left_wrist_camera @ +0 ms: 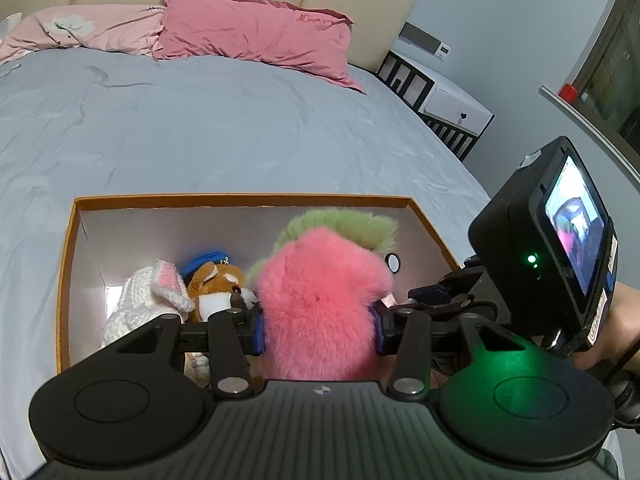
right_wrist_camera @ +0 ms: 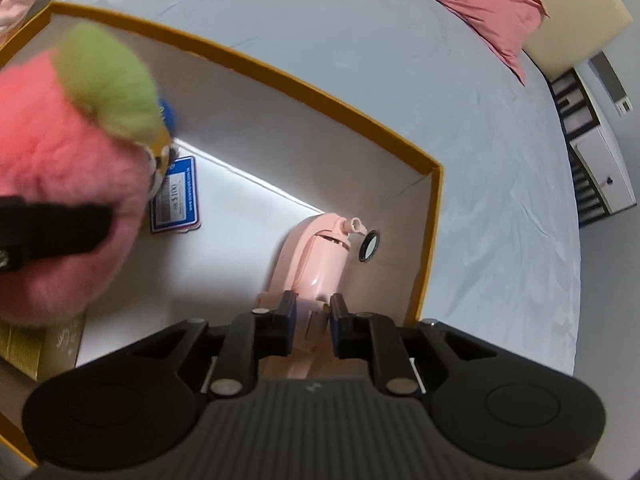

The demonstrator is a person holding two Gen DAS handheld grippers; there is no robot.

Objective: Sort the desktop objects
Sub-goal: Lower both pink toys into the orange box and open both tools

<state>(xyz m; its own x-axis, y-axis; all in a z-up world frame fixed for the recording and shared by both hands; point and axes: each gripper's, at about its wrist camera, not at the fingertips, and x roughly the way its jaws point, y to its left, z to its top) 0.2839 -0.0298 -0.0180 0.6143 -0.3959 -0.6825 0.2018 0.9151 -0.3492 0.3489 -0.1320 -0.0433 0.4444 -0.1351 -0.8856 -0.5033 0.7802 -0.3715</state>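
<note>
Pink fluffy toy (left_wrist_camera: 316,304), the one with the green tuft, sits between the pads of your left tongs (left_wrist_camera: 318,330), which are clenched on its sides and hold it over the middle of the orange-rimmed box (left_wrist_camera: 240,199). That box rests on the grey bed (left_wrist_camera: 200,128), not on a worktop. Under and to the left of the toy, as the left camera sees it, lie a white knitted toy (left_wrist_camera: 144,300) and a brown bear (left_wrist_camera: 216,284) against the box's left wall.

Your right tongs (right_wrist_camera: 312,330) are in the right-hand end of the box, pointing steeply down. A pale pink gadget (right_wrist_camera: 320,256) lies there, its long axis running straight away from those tongs toward the far wall, with a small round lens (right_wrist_camera: 370,245) just beside its far end. The near end of the gadget passes between the pads with a sliver of gap showing on either side, so I judge them released, not pressing.

For the fluffy toy, the relation that counts is straight down: the free floor of the box lies below it, between the bear on one side and the pink gadget on the other. A blue label card (right_wrist_camera: 176,196) lies flat on that floor. Your left hand is the one that has it; the right tongs stand just beside it.
</note>
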